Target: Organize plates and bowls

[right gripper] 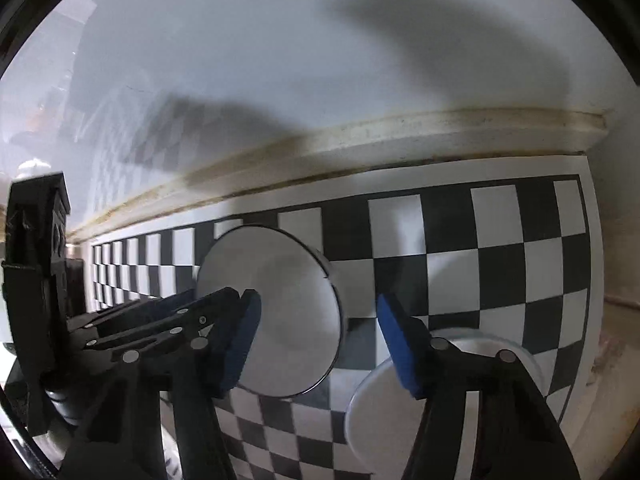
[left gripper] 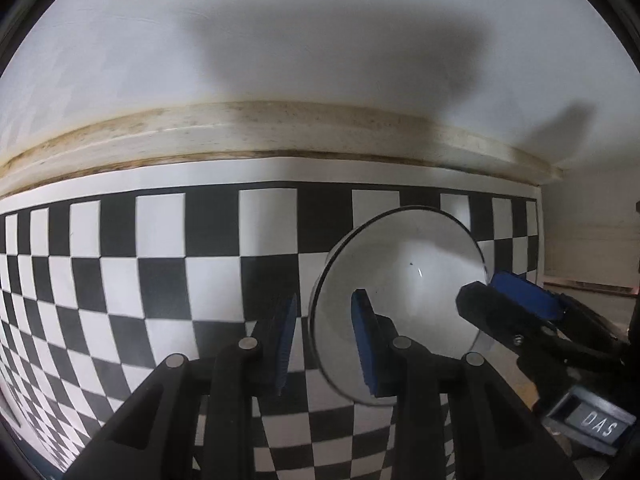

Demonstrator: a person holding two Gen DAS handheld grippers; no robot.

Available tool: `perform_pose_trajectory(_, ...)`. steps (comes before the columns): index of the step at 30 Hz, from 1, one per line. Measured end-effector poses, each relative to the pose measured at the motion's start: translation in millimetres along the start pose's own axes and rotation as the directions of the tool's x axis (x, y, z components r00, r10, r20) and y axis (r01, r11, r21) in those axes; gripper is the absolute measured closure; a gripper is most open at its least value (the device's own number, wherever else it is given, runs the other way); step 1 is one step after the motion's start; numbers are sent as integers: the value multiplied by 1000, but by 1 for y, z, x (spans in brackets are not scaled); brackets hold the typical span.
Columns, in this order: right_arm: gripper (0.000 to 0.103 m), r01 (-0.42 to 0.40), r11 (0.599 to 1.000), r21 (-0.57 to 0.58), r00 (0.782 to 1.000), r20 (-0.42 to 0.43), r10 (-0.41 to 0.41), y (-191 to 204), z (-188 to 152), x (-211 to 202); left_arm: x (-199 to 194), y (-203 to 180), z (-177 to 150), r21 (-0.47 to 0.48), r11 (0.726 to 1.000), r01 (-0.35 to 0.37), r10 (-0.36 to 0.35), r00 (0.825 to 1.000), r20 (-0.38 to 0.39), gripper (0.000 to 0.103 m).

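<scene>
A white plate with a thin dark rim (left gripper: 400,292) is held up on edge above the checkered mat, also shown in the right wrist view (right gripper: 288,320). My left gripper (left gripper: 324,344) has its jaws apart, and the plate's lower left rim stands between them; contact cannot be told. My right gripper (right gripper: 316,340) is open, its left pad (right gripper: 240,344) against the plate's face; in the left wrist view its fingers (left gripper: 504,304) straddle the plate's right rim. Another white plate or bowl (right gripper: 452,392) lies on the mat below my right finger.
The black-and-white checkered mat (left gripper: 160,272) covers the counter up to a stained beige ledge (left gripper: 280,128) and a white wall. A dark object (right gripper: 36,280) stands at the left edge of the right wrist view.
</scene>
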State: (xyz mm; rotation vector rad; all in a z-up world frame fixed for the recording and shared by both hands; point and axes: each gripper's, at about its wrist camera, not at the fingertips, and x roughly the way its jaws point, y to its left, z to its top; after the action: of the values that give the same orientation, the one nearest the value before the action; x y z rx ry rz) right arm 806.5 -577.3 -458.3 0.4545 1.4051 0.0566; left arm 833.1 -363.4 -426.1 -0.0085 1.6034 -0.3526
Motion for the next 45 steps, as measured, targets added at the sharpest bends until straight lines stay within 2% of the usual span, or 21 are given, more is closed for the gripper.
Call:
perform_pose_trajectory(1, 44, 1, 1000, -2, 1000, -4, -1, -1, 0, 3, 2, -1, 1, 4, 1000, 2, -2, 1000, -5, 77)
perform_pose_trajectory(2, 51, 2, 1000, -3, 1000, -13, -2, -2, 1, 6, 6, -2, 2, 7, 1000, 5, -5, 1000, -10, 77)
perform_pose_trajectory(5, 64, 6, 1000, -2, 999, -34, -6, -1, -6, 17, 13, -7, 3, 22, 1000, 4, -3, 1000, -15, 78)
perform_pose_trajectory(7, 67, 27, 999, -18, 999, -28, -28, 1, -5, 20, 13, -9, 2, 30, 1000, -2, 2, 1000, -5, 78)
perform_pose_trajectory(9, 75, 7, 1000, -23, 999, -33, -7, 1, -3, 21, 12, -12, 0, 30, 1000, 2, -2, 1000, 2, 78)
perform_pose_trajectory(12, 79, 11, 999, -43, 998, -59, -13, 4, -2, 28, 14, -15, -2, 25, 1000, 6, -6, 1000, 7, 78)
perform_pose_trajectory(18, 93, 60, 996, -68, 996, -60, -64, 6, -3, 33, 6, -5, -9, 5, 1000, 1, -1, 1000, 5, 79)
perform_pose_trajectory(26, 94, 38, 997, -64, 997, -59, -42, 8, -13, 28, -10, -14, -20, 29, 999, -22, 21, 999, 36, 79)
perform_pose_trajectory(34, 94, 10, 998, -70, 999, -36, -13, 22, -40, -6, -42, -25, -44, 49, 999, -11, 9, 999, 45, 79)
perform_pose_trajectory(38, 95, 8, 997, -72, 1000, -18, -9, 29, -65, -33, -62, -31, -67, 71, 997, -2, -2, 998, 57, 79)
perform_pose_trajectory(45, 95, -9, 998, -61, 1000, -20, 8, 33, -142, -65, -87, -39, -127, 118, 993, 15, -22, 998, 58, 79)
